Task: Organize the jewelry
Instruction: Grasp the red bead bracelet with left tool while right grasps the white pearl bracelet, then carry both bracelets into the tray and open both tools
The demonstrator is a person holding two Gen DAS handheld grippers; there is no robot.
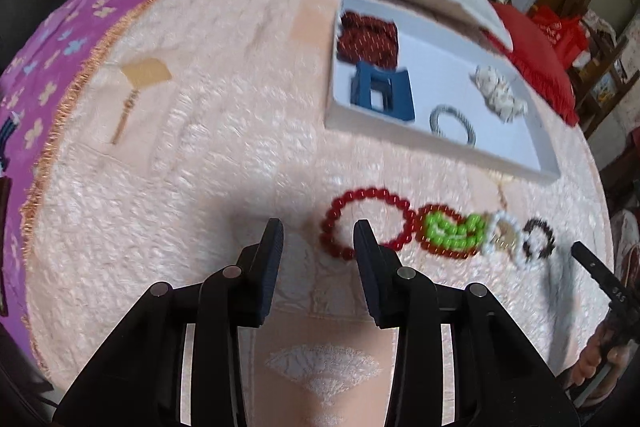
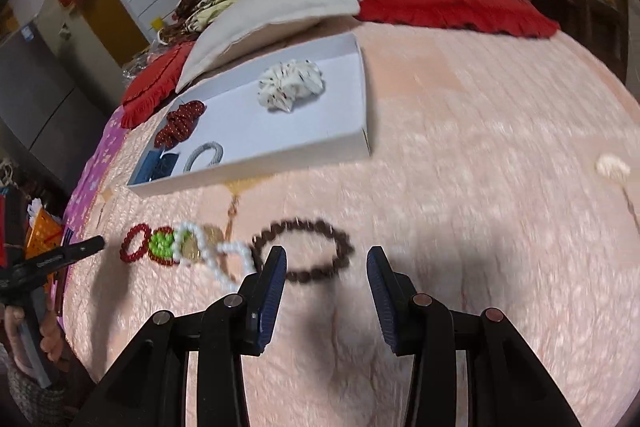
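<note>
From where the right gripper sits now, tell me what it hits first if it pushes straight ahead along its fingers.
Most likely the dark brown bead bracelet on the pink bedspread. The right gripper is open and empty, with the bracelet's loop lying just ahead, mostly between the fingers. The picture is blurred, so depth is uncertain; it may meet bedspread inside the loop instead.

Bracelets in a row on the peach bedspread: red bead bracelet [image 1: 366, 223], green-and-red beaded piece [image 1: 454, 233], white bead bracelet [image 2: 224, 259], dark brown bead bracelet [image 2: 306, 251]. Behind them, a shallow white box [image 2: 280, 159] holds a white scrunchie [image 2: 290, 85], dark red scrunchie [image 1: 368, 39], blue claw clip [image 1: 382, 91] and grey hair tie [image 1: 454, 125].
</note>
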